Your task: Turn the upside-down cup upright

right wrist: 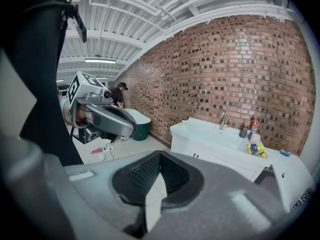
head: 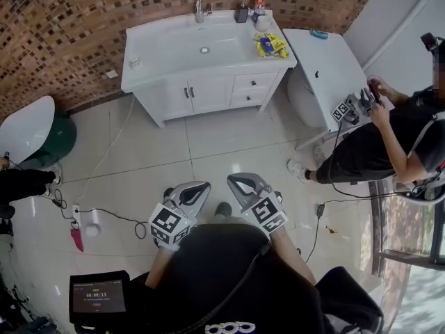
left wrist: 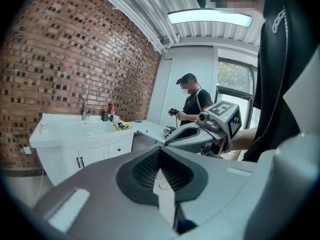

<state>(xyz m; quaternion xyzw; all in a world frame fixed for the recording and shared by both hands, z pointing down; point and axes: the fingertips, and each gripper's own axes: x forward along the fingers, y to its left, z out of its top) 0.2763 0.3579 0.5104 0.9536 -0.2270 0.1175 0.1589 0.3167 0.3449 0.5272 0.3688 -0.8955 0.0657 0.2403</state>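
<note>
A white cup point(head: 263, 24) stands near the back right of the white vanity top point(head: 167, 54), beside a yellow packet point(head: 271, 45). From this distance I cannot tell which way up it is. It also shows small in the left gripper view, cup point(left wrist: 116, 119). Both grippers are held close to my body over the tiled floor, far from the vanity. My left gripper point(head: 198, 186) point(left wrist: 160, 149) is shut with nothing in it. My right gripper point(head: 236, 181) point(right wrist: 160, 153) is shut and empty too. Each shows in the other's view.
A faucet point(head: 199, 9) and bottles point(head: 259, 0) stand at the vanity's back. A white toilet point(head: 313, 75) is to its right, where another person point(head: 389, 145) holds a gripper. A white-and-green tub point(head: 28, 127) is at left. Cables and a power strip point(head: 76, 218) lie on the floor.
</note>
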